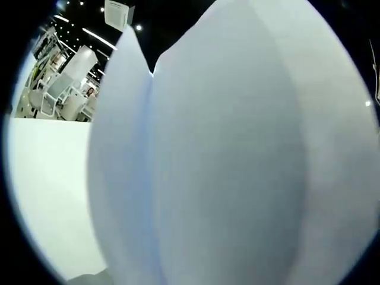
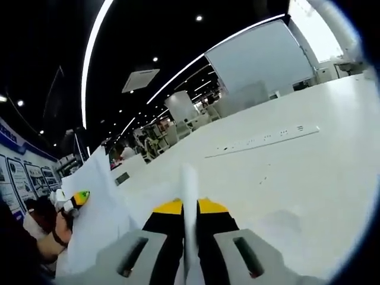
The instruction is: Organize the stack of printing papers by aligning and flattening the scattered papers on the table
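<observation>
The right gripper (image 2: 189, 215) at the bottom middle pinches the papers (image 2: 189, 184) edge-on, the left gripper (image 2: 76, 199) is hidden so its grip is unclear, and both should tap them down gently on the table (image 2: 297, 178).

Your left gripper view sits pressed right up against the papers (image 1: 237, 154), table (image 1: 47, 196) beside them. Your right gripper view looks low along that table (image 2: 285, 178), papers (image 2: 98, 219) shared between both.

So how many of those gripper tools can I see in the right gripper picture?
2: the right gripper at the bottom, clamped on a paper sheet seen edge-on; the left gripper, yellow-green tipped, at left beside more paper.
</observation>
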Available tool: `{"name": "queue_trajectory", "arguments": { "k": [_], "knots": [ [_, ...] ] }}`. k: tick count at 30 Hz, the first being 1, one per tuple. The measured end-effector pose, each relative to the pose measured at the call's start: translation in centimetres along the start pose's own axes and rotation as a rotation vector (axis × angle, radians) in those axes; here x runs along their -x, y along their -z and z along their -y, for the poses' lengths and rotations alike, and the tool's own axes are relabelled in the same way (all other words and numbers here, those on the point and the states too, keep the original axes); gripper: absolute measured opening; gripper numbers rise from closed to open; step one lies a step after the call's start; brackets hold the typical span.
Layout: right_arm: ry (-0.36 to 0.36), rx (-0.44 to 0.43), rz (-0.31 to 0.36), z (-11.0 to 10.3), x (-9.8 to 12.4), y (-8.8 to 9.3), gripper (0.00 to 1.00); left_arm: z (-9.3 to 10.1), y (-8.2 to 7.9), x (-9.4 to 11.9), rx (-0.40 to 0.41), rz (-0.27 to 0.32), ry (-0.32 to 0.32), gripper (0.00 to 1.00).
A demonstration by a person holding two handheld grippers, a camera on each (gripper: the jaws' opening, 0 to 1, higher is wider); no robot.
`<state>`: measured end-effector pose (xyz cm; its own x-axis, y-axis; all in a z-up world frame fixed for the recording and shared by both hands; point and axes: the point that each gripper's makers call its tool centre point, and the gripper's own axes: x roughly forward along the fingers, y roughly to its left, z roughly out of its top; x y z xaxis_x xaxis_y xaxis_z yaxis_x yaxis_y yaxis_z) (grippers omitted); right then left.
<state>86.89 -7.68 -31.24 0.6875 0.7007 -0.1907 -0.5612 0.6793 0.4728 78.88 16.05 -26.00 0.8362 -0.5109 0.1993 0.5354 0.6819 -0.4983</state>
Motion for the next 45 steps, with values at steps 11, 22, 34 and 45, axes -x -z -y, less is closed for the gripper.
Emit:
{"name": "queue_trajectory", "arguments": {
  "k": [11,22,34,45],
  "knots": [
    [0.0,0.0,-0.001,0.0,0.0,0.0,0.02,0.1,0.0,0.0,-0.001,0.0,0.0,0.08],
    [0.001,-0.007,0.003,0.1,0.0,-0.1,0.02,0.2,0.0,0.0,-0.001,0.001,0.0,0.08],
    [0.003,-0.016,0.02,0.2,0.2,-0.5,0.0,0.3,0.0,0.1,0.0,0.002,0.0,0.08],
    [-0.048,-0.154,0.111,0.3,1.6,-2.3,0.0,0.1,-0.1,0.1,0.01,0.003,0.0,0.08]
  ]
}}
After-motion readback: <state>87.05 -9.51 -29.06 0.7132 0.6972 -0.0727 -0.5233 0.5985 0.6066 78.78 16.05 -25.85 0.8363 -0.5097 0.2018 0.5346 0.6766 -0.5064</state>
